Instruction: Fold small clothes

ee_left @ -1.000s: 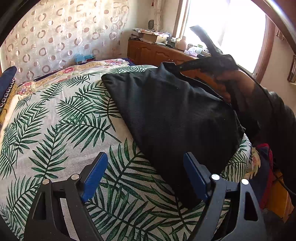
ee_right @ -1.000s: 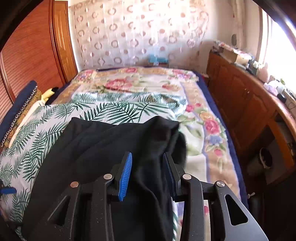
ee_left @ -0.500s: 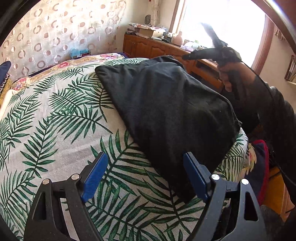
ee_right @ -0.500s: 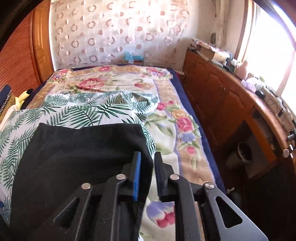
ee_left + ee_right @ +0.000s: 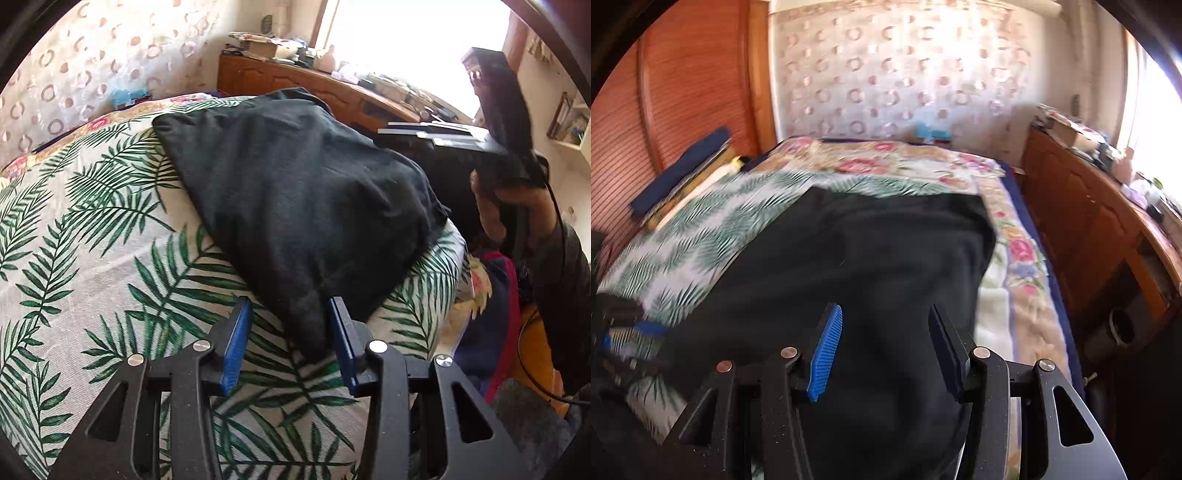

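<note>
A black garment (image 5: 303,199) lies folded on the palm-leaf sheet (image 5: 92,258) of the bed. My left gripper (image 5: 288,347) is open, and the garment's near corner lies between its blue pads without being pinched. My right gripper (image 5: 886,347) is open above the garment (image 5: 849,266), holding nothing. In the left wrist view the right gripper (image 5: 424,129) is held in a hand at the garment's right edge.
A floral blanket (image 5: 1019,251) covers the bed's far and right side. A wooden dresser (image 5: 1100,229) with clutter runs along the right under a bright window. A wooden wardrobe (image 5: 676,103) and stacked cushions (image 5: 683,170) stand at the left.
My right gripper let go of the garment's corner, opened and pulled back over the cloth. My left gripper narrowed and moved in around the garment's near corner.
</note>
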The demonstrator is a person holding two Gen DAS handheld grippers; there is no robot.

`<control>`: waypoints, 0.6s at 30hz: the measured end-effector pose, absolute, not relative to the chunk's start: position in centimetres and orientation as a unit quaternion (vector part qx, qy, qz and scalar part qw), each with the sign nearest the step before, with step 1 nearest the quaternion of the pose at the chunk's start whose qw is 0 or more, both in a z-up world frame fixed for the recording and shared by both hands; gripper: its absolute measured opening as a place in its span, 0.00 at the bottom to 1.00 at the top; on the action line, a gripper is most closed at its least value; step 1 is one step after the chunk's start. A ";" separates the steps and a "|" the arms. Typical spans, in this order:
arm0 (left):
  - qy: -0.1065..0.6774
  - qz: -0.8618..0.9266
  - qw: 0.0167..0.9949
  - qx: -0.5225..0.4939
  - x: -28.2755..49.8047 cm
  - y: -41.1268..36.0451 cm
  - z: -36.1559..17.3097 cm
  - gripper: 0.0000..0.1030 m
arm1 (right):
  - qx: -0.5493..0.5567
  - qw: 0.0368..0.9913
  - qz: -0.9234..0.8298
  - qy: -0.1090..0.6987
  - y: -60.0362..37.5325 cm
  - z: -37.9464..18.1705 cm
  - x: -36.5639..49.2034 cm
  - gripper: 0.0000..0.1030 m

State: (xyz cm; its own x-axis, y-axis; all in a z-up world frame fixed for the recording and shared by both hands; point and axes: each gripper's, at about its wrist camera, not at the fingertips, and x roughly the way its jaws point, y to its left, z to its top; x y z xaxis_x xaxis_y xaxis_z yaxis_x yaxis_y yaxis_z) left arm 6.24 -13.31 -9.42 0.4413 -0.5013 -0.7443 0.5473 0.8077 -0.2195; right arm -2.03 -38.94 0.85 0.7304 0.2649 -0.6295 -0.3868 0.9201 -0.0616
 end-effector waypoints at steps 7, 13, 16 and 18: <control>0.423 -0.323 0.844 0.058 5.6 -14.6 -8.4 0.05 | -0.094 0.913 0.217 0.333 -39.3 0.1 -6.1 0.60; 0.363 -0.324 0.873 0.041 6.1 -14.3 -3.1 0.04 | -0.119 0.903 0.229 0.344 -40.1 0.6 -7.0 0.61; 0.346 -0.319 0.882 0.036 7.1 -14.4 -1.4 0.04 | -0.128 0.899 0.235 0.346 -40.7 0.6 -8.3 0.64; 0.340 -0.315 0.886 0.032 7.7 -14.3 -0.8 0.04 | -0.137 0.897 0.232 0.350 -41.1 0.5 -8.6 0.66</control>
